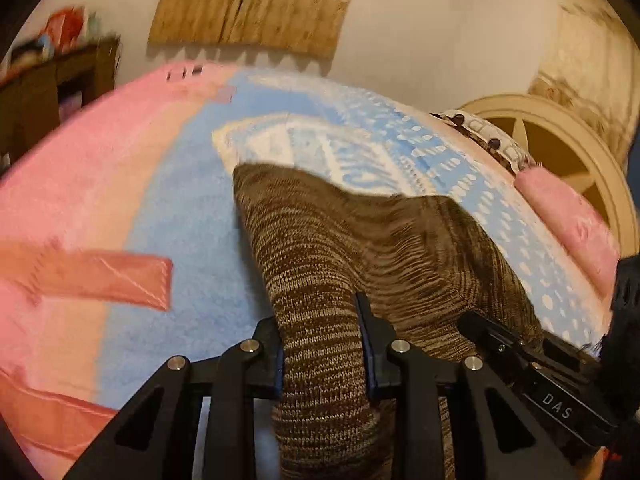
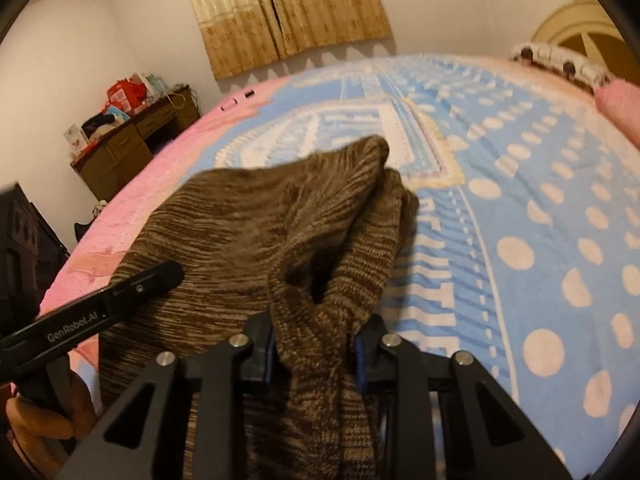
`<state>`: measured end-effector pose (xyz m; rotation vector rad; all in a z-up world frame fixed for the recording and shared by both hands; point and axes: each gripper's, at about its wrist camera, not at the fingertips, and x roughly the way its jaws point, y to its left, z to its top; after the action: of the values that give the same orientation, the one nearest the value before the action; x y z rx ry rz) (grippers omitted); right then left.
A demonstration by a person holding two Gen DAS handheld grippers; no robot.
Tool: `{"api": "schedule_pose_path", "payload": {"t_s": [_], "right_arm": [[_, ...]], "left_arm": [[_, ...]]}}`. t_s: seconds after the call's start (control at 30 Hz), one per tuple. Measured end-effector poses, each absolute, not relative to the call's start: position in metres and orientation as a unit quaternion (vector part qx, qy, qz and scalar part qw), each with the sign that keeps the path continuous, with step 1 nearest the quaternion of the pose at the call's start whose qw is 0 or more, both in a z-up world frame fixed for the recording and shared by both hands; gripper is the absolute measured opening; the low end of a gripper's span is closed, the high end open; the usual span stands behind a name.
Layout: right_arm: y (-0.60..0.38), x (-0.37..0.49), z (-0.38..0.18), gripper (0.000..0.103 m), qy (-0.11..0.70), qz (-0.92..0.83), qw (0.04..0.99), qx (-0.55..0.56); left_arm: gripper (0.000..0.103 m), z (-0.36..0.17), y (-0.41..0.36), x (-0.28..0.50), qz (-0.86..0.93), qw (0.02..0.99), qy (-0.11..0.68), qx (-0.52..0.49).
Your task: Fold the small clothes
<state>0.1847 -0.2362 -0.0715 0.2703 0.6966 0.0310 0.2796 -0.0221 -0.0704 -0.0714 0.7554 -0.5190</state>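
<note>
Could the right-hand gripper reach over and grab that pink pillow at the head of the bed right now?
Probably not as things stand. The right gripper is shut on the brown knit garment, so its jaws are taken, and the pink pillow lies far across the blue dotted blanket.

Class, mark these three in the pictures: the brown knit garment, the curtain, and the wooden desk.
brown knit garment (image 2: 248,216): right wrist view, on its broad flat panel.
curtain (image 2: 288,12): right wrist view, on the middle where the two halves meet.
wooden desk (image 2: 132,140): right wrist view, on its drawer front.
</note>
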Motion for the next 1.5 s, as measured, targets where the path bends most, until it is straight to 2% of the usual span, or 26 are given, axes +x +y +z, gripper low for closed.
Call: {"api": "schedule_pose_path", "payload": {"t_s": [0.4,0.7,1.13,1.5], "right_arm": [[-0.2,0.143,-0.051,0.03,0.315,0.036,0.939,0.134],[-0.169,0.121,-0.03,0.03,0.293,0.055,0.948,0.116],[-0.142,0.102,-0.03,0.03,0.296,0.061,0.947,0.108],[-0.112,0.111,-0.018,0.03,0.28,0.09,0.953,0.079]], "left_arm": [[0.029,-0.059,0.011,0.237,-0.218,0.9,0.376,-0.019],[0.029,-0.043,0.036,0.209,-0.203,0.913,0.354,-0.007],[0.029,-0.047,0.055,0.19,-0.21,0.908,0.363,-0.018],[0.029,-0.029,0.095,0.195,-0.181,0.923,0.339,-0.031]]}}
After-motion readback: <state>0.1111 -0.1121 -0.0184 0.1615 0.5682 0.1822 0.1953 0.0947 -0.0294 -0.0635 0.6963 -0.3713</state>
